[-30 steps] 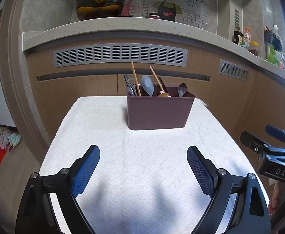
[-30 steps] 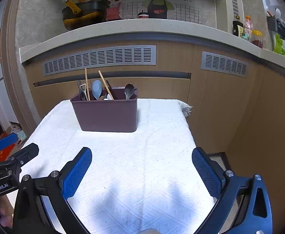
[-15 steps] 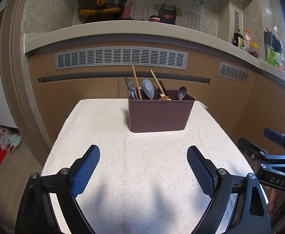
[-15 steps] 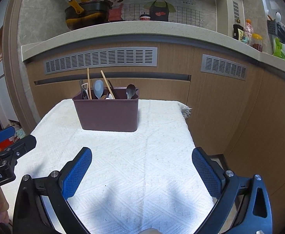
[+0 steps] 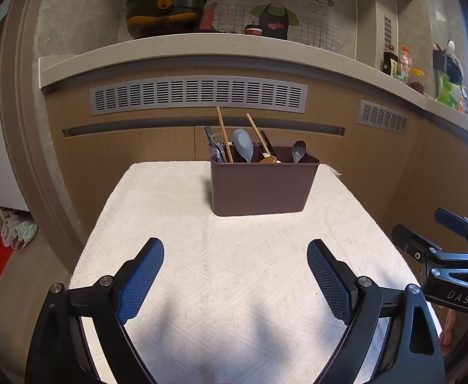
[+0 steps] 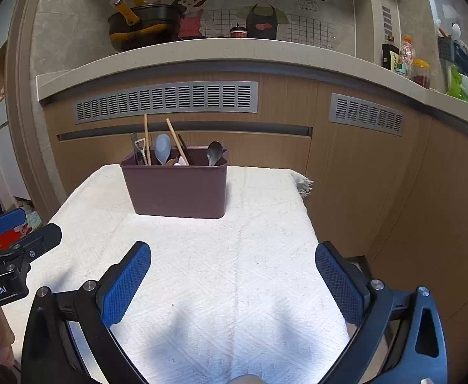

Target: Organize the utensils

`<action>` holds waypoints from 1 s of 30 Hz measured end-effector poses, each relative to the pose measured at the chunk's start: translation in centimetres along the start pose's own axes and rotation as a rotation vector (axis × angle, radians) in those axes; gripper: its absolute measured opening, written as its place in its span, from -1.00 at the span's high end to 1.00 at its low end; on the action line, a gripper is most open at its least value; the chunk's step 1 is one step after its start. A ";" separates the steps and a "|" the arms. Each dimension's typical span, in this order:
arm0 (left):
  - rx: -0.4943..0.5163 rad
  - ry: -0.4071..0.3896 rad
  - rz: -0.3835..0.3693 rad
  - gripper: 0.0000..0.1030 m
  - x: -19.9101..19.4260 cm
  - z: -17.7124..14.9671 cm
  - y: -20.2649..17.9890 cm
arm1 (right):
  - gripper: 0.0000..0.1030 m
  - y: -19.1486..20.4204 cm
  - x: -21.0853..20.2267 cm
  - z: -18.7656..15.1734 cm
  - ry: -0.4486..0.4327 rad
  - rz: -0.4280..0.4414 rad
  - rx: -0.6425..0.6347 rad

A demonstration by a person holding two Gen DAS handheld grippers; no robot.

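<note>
Maroon plastic caddy (image 5: pixel 263 187) stands upright at the far middle of the cloth-covered tabletop (image 5: pixel 176 224), holding chopsticks (image 5: pixel 224 137) and spoons (image 5: pixel 243 148), while left tongs (image 5: pixel 235 270) and right tongs (image 6: pixel 234 272) hover near, both spread, empty.

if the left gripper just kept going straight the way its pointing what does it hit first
Probably the white cloth on the table: the open left gripper tilts downward at bare cloth. The brown utensil holder stands farther along, slightly right; depth is hard to judge.
</note>
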State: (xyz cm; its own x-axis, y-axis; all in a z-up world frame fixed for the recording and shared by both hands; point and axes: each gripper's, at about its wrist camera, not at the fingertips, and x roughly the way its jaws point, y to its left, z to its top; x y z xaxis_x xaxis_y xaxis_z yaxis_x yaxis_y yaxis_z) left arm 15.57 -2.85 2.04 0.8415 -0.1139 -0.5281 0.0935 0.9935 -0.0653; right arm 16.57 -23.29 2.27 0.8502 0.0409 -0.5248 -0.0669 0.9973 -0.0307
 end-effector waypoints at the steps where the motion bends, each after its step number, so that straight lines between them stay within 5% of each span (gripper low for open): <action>1: 0.003 0.000 0.002 -0.77 0.0 0.0 0.0 | -0.98 0.0 0.0 0.0 0.002 0.004 0.003; 30: 0.039 -0.018 0.035 -0.80 -0.7 -0.3 -0.2 | -0.99 -0.4 -1.0 0.2 -0.020 -0.002 0.007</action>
State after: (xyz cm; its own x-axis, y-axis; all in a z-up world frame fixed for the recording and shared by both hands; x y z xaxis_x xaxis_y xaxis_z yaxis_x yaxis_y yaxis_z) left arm 14.76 -2.96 2.19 0.8539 -0.0789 -0.5144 0.0837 0.9964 -0.0139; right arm 15.84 -23.70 2.95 0.8608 0.0399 -0.5074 -0.0616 0.9978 -0.0261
